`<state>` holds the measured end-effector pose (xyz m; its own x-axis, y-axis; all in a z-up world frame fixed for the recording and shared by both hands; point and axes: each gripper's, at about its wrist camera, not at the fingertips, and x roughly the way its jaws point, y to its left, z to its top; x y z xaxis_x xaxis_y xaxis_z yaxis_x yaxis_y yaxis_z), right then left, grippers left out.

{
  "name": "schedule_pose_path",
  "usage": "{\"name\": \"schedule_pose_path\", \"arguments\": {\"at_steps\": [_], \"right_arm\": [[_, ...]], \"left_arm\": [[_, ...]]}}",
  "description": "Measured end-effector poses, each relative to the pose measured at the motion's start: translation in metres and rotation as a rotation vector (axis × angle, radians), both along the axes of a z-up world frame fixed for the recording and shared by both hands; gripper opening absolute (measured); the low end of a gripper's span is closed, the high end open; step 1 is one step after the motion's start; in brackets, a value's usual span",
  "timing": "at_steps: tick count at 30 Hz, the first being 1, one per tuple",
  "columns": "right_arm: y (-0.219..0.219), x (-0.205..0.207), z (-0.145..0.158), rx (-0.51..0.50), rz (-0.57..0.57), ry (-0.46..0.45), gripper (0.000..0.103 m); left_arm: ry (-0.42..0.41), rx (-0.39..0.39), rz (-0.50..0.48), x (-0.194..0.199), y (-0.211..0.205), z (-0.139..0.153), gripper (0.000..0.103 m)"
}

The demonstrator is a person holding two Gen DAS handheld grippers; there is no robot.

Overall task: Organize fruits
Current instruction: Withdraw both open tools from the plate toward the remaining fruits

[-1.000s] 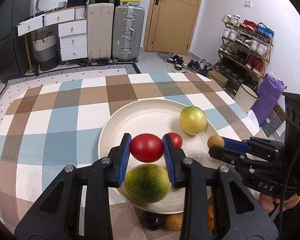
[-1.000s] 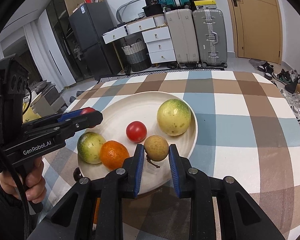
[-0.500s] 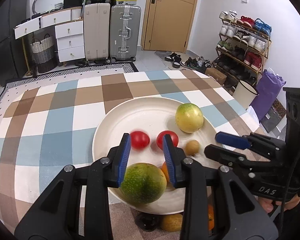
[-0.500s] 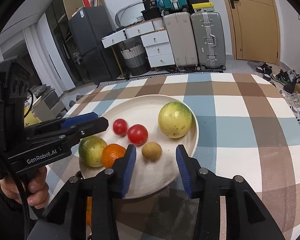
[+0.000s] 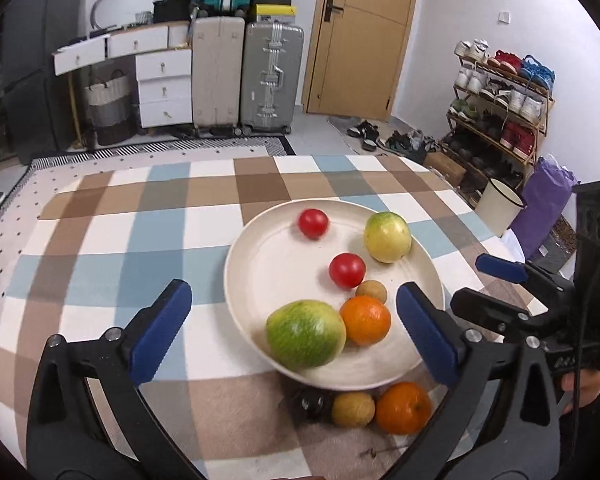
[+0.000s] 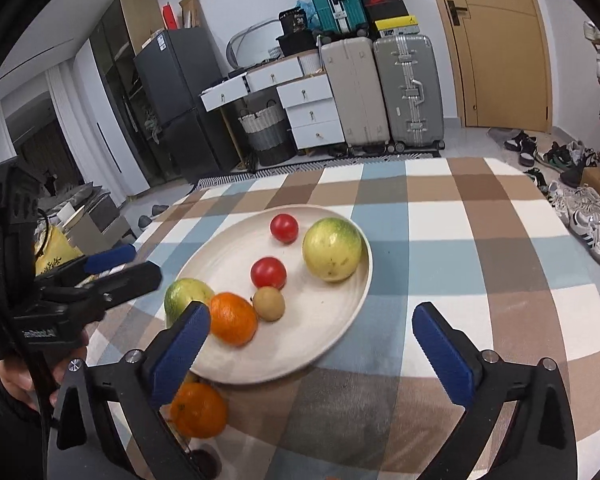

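A cream plate (image 5: 268,264) (image 6: 332,332) on the checked tablecloth holds two red tomatoes (image 5: 313,223) (image 5: 347,270), a yellow-green fruit (image 5: 387,237) (image 6: 332,249), a small brown fruit (image 5: 371,291) (image 6: 269,303), an orange (image 5: 365,320) (image 6: 233,319) and a green fruit (image 5: 306,334) (image 6: 188,296). My left gripper (image 5: 296,328) is open and empty above the plate's near edge. My right gripper (image 6: 314,340) is open and empty over the plate's near right rim.
On the cloth in front of the plate lie an orange (image 5: 403,408) (image 6: 198,410), a small yellowish-brown fruit (image 5: 353,409) and a dark fruit (image 5: 311,403). Suitcases, drawers, a door and a shoe rack (image 5: 500,112) stand beyond the table.
Both grippers opened wide and pulled back. The left let go of a tomato, which rolled to the far side of the plate. The right let go of the small brown fruit.
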<state>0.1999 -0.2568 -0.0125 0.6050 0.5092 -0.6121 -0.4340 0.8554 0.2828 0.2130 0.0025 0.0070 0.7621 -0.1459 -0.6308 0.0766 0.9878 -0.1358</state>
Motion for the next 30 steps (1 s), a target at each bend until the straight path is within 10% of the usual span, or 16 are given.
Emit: {"name": "schedule_pose_path", "arguments": {"at_steps": [30], "right_arm": [[0.019,-0.059,-0.011,-0.120,0.194,0.045,0.103]], "left_arm": [[0.040,0.022,-0.031,-0.082,0.001,-0.023,0.102]]}}
